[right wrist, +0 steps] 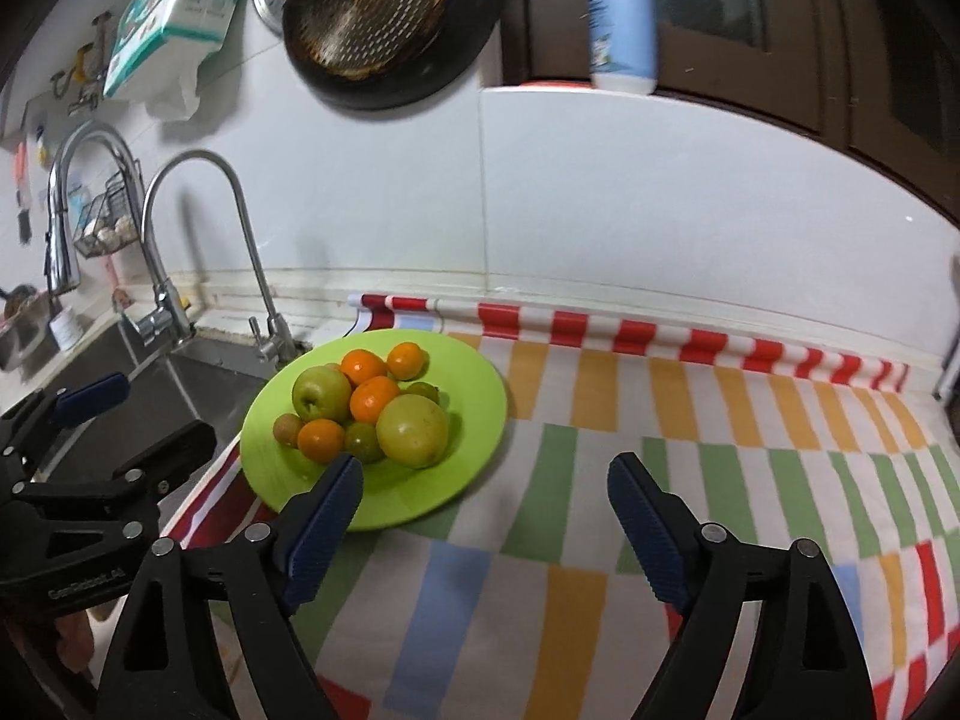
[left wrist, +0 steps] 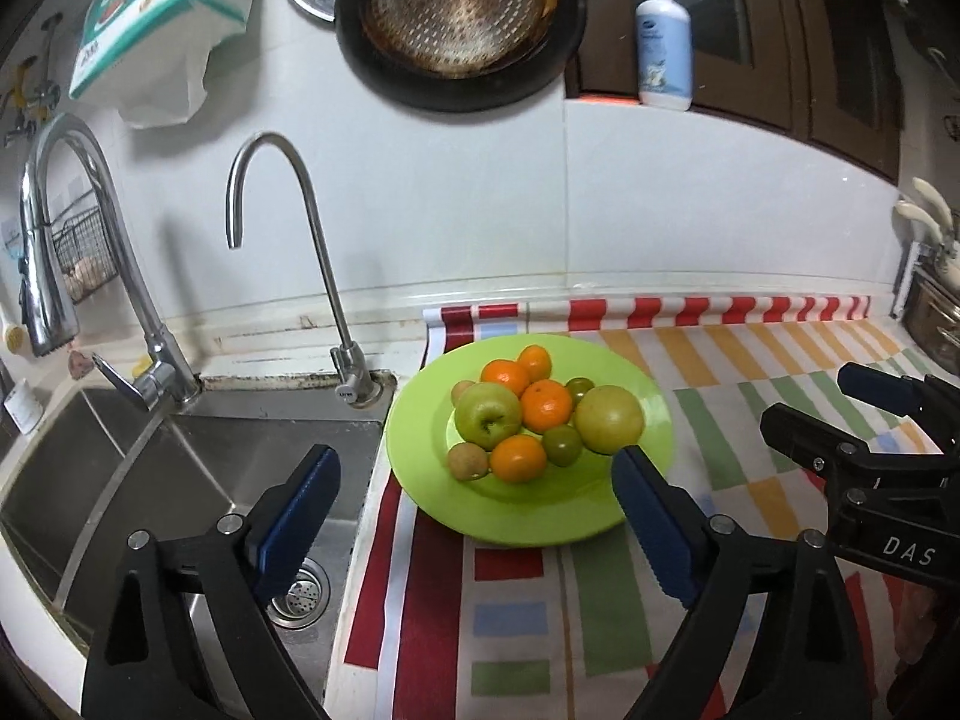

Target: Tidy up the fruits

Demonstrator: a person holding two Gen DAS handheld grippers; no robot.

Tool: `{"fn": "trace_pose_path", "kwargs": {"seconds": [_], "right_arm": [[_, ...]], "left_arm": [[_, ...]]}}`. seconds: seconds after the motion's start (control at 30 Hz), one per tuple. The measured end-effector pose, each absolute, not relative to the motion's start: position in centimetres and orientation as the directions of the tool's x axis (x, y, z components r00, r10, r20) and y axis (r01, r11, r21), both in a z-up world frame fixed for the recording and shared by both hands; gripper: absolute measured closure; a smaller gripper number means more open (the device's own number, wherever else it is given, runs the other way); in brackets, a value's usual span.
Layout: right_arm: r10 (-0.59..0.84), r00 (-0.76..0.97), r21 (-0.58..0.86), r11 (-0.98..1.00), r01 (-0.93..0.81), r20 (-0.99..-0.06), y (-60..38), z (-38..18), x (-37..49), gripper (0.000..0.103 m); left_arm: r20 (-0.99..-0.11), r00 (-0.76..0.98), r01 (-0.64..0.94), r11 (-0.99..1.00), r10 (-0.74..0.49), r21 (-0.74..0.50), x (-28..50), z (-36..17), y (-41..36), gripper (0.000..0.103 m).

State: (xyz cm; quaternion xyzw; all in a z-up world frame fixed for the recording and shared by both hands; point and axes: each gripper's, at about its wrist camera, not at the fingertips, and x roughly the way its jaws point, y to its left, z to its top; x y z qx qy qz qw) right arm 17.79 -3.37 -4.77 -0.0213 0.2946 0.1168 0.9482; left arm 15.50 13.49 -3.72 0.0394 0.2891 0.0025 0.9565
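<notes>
The plate [left wrist: 654,420] is bright lime green. On it, four mandarins [left wrist: 546,405] are vivid orange, the apple [left wrist: 487,415] is yellow-green, the large round fruit [left wrist: 609,420] is pale yellow-green, two small fruits [left wrist: 562,445] are darker green, and two small ones [left wrist: 468,461] are brownish. The cloth [right wrist: 690,480] covering the surface is white with blocks and stripes of red, orange, green and light blue. The left gripper [left wrist: 474,510] and right gripper [right wrist: 486,522] are black with dark blue ribbed pads. The sink [left wrist: 198,468] is grey steel. The bottle [left wrist: 665,39] is pale blue and white.
</notes>
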Motion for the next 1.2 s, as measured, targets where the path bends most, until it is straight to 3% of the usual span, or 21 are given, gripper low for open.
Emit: {"fn": "trace_pose_path", "kwargs": {"seconds": [0.27,1.2], "right_arm": [[0.137,0.849,0.026,0.989,-0.144,-0.511,-5.3,-2.9,12.4,0.01],[0.103,0.89,-0.018,0.992,-0.124,-0.444,-10.1,0.4,-4.1,0.01]], "left_arm": [[-0.508,0.861,0.028,0.996,0.017,0.081,11.0,-1.8,12.4,0.003],[-0.458,0.889,0.021,0.998,0.01,0.061,-5.0,1.5,8.5,0.0]]}}
